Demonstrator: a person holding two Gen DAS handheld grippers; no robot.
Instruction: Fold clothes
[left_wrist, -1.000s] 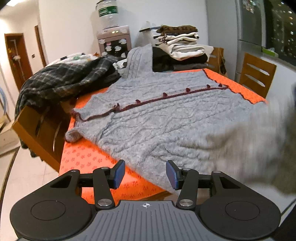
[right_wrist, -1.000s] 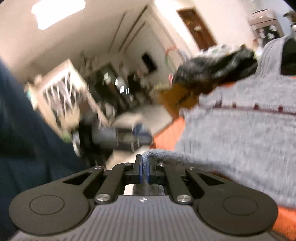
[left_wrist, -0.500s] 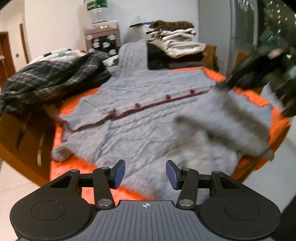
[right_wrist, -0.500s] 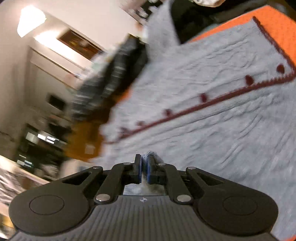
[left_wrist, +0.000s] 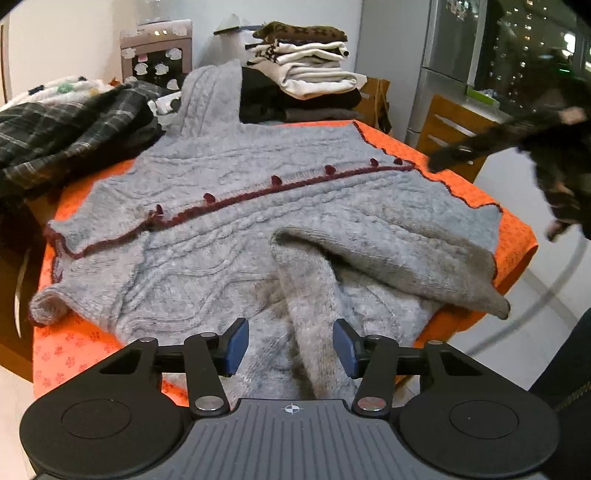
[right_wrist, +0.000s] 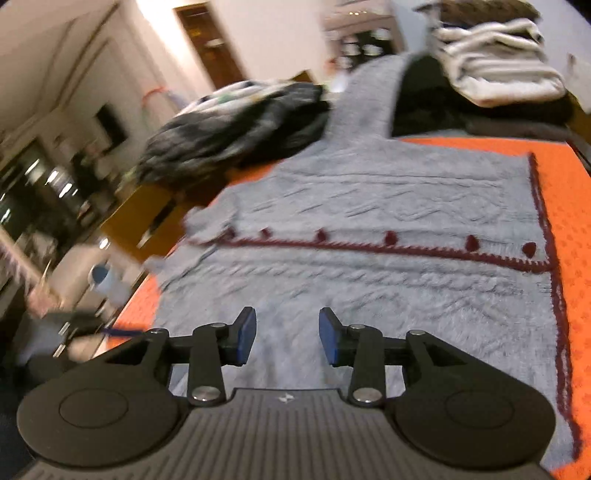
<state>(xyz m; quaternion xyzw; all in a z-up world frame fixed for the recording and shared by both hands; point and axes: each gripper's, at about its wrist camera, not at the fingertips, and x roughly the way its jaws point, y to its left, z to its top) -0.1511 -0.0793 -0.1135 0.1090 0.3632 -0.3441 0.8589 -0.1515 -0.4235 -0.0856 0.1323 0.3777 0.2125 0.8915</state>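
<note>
Grey knit fills the near ground in both wrist views. The left gripper hangs over the near edge of the cardigan, jaws about half open, blue pads clear of the wool; the sleeve runs up between them but is not pinched. The right gripper has just been opening its jaws; they stand apart above the cardigan with nothing held between them.

The cardigan lies spread flat on the table, which wears an orange cloth. One sleeve is folded in across the body, its cuff end lying on the chest panel, the fold loose and rumpled near the right-hand table edge. A dark red trim with a row of small buttons runs across the middle. The other sleeve trails away toward the far side, over the table edge.

Beyond, on the left, a heap of dark plaid cloth. Behind the cardigan, a stack of folded clothes, white and brown on top, dark ones beneath. Farther back, a water dispenser against the wall. At the right edge of the left view, a blurred dark shape, likely the other gripper; cannot tell more.
</note>
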